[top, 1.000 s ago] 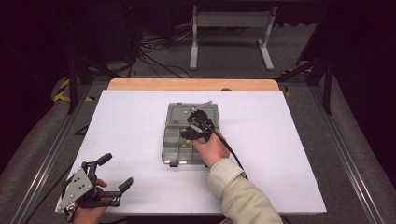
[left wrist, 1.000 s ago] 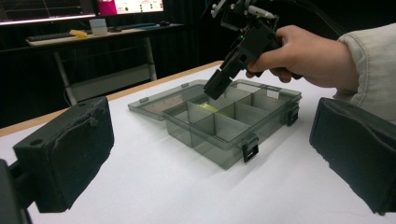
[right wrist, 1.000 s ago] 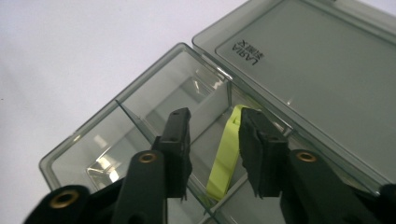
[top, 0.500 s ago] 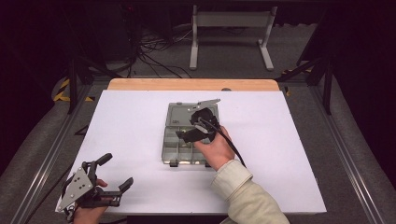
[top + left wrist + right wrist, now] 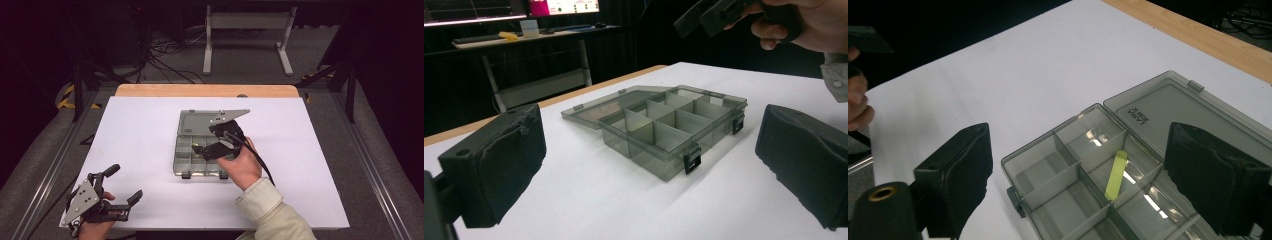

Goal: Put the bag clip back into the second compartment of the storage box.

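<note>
Open compartment box (image 5: pixel 200 150) holds a yellow-green strip (image 5: pixel 1115 175) — right gripper (image 5: pixel 212 148) above, left gripper (image 5: pixel 122 187) near-left, both wide open, empty.

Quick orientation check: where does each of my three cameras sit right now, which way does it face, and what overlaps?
High view: above the near edge, looking forward and down on the table; both forearms show.
Left gripper view: low at the near-left corner, facing the open organizer box; right gripper above.
Right gripper view: above the box, looking down at a yellow strip.
All three share the box.
</note>
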The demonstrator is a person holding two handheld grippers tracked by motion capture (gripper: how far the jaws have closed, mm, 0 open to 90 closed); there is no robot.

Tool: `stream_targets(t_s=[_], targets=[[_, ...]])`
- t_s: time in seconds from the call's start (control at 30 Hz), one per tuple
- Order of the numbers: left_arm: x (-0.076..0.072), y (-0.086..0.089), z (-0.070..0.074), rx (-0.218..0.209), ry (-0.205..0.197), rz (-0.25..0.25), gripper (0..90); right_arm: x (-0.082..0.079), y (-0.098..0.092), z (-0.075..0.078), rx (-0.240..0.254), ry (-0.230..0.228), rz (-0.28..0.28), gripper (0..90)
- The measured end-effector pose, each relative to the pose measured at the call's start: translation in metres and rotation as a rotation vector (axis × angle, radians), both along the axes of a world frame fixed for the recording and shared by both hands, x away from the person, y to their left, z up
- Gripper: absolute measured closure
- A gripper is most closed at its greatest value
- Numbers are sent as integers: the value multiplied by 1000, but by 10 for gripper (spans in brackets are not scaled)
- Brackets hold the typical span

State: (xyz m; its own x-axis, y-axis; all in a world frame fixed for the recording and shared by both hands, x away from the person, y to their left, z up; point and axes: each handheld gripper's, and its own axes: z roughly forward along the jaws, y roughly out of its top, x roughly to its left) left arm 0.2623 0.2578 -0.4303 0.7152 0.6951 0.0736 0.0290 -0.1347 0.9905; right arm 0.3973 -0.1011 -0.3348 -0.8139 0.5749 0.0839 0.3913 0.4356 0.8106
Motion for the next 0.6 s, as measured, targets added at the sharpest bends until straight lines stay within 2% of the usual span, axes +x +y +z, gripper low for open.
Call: stream_targets(t_s=[0.2,0.6], targets=[[0,-1,0,0,1,-2,3,-10,-14,7,38,-19,8,99],[0,-1,0,1,-2,2,3,-37,-62,17,89,-113,3,52]])
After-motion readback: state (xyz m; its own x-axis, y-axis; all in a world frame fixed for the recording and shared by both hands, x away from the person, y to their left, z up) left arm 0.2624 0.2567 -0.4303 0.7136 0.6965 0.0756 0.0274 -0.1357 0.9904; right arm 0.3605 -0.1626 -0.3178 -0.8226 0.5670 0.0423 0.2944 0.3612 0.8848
